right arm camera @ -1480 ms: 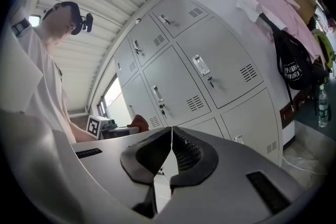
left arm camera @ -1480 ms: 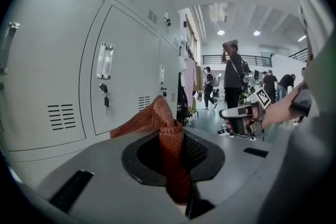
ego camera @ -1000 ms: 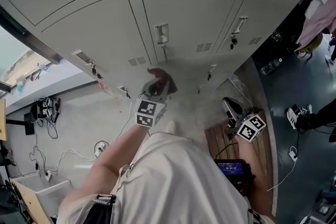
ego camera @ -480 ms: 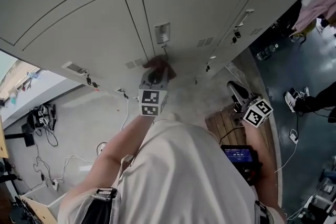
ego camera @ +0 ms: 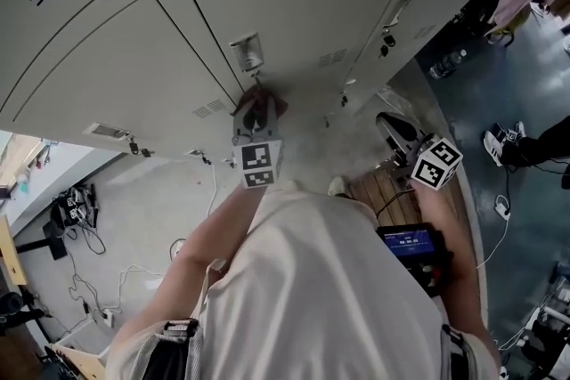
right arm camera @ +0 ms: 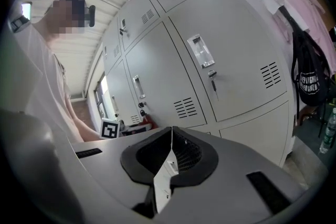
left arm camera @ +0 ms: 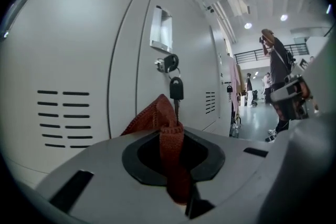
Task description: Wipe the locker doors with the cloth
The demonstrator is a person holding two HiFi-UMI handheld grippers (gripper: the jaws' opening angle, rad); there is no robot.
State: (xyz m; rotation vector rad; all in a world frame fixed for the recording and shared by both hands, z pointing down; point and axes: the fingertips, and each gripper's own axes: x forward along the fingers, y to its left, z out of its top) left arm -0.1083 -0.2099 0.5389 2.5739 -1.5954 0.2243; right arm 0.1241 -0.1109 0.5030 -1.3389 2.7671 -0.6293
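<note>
A rust-red cloth (left arm camera: 164,128) is pinched in my left gripper (left arm camera: 176,165), whose jaws are shut on it. In the head view the cloth (ego camera: 257,103) sits close to a grey locker door (ego camera: 294,4), just below its handle plate (ego camera: 247,53). The left gripper view shows the door's lock with a hanging black key (left arm camera: 176,89) right behind the cloth. My right gripper (ego camera: 399,138) hangs lower at the right, away from the doors. Its jaws are shut with nothing between them (right arm camera: 167,162).
Rows of grey locker doors (right arm camera: 226,60) fill the wall, each with vents and locks. A wooden bench (ego camera: 383,209) and a black device (ego camera: 411,246) lie below at the right. Cables (ego camera: 80,280) trail on the floor at the left. Other people (left arm camera: 281,76) stand down the aisle.
My left gripper has carried the cloth up toward the locker door's handle plate. The right gripper has stayed low at the right side.
</note>
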